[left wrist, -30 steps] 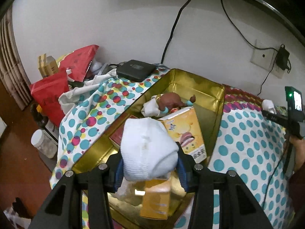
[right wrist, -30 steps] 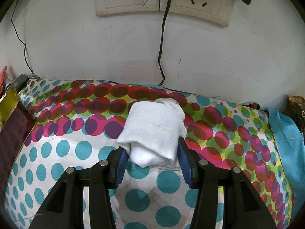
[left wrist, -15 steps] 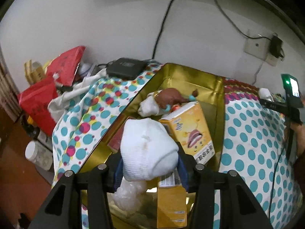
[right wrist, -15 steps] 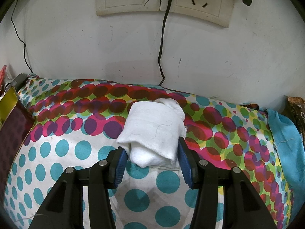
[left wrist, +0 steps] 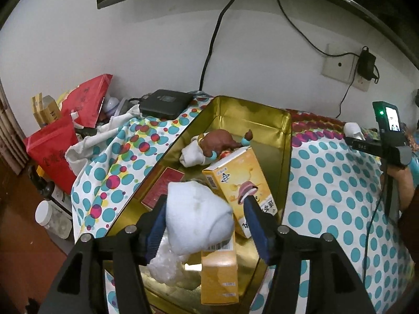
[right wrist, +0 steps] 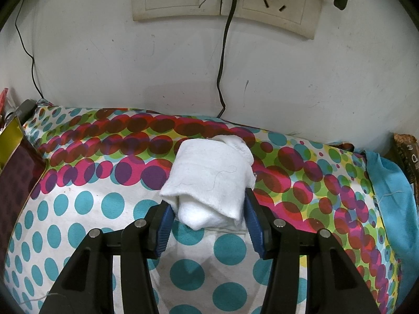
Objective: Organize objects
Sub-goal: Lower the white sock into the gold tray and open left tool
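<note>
A rolled white sock (left wrist: 196,217) sits between the fingers of my left gripper (left wrist: 205,209), over the near end of a gold tin (left wrist: 251,107). The jaws are opening: the left pad still touches the sock, the right pad stands apart from it. The tin holds a yellow carton (left wrist: 238,180), a second one (left wrist: 220,269), a red box (left wrist: 162,188), a brown toy (left wrist: 220,141) and a crumpled plastic bag (left wrist: 165,264). My right gripper (right wrist: 207,209) is closing on another rolled white sock (right wrist: 209,178) that rests on the dotted cloth (right wrist: 104,204), both pads against it.
A black box (left wrist: 165,102), red bags (left wrist: 52,154) and a white jar (left wrist: 45,213) crowd the left side. Wall sockets (right wrist: 222,2) with a hanging cable are behind the dotted cloth. A blue cloth (right wrist: 387,183) lies at the right, the tin's corner (right wrist: 10,136) at the left.
My left gripper's jaws have spread and its right pad has come off the sock, which sags to the left. The view has rolled slightly. The right gripper and its sock look the same.
</note>
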A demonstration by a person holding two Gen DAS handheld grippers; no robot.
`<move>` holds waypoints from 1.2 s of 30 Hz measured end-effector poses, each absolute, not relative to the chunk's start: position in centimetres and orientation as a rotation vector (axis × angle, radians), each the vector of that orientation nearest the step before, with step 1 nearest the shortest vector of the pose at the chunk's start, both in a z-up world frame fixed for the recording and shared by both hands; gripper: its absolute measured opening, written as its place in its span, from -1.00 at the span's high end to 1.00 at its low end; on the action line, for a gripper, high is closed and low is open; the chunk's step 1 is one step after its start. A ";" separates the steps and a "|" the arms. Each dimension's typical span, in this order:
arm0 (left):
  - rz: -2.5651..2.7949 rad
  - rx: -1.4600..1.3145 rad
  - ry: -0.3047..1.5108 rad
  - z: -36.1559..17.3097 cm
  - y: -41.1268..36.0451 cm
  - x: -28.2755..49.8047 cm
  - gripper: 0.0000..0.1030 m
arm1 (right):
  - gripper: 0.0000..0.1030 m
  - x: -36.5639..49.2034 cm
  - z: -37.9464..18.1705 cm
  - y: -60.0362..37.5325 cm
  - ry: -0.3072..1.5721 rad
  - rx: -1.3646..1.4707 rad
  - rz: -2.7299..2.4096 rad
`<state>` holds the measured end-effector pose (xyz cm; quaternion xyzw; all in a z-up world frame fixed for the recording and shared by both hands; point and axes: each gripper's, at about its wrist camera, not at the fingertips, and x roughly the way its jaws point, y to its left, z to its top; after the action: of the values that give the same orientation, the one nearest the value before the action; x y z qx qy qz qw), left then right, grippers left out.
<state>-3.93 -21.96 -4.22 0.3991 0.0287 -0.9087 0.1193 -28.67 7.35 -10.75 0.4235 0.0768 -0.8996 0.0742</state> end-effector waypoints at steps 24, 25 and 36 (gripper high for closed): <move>-2.652 1.133 0.107 -1.5 -21.4 0.2 -0.27 | 0.33 -18.1 -2.6 -3.3 0.214 1.028 -2.420; -2.649 1.127 0.109 -1.3 -21.7 0.5 -0.30 | 0.33 -17.4 -2.3 -4.5 0.223 1.013 -2.395; -2.636 1.094 0.137 -0.6 -24.0 2.8 -0.34 | 0.33 -13.3 -1.0 -11.4 0.305 1.050 -2.253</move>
<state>2.84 -23.97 -0.57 0.3789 0.0474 -0.9133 0.1416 -13.33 -11.39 -0.98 0.3980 0.1157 -0.8544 0.3133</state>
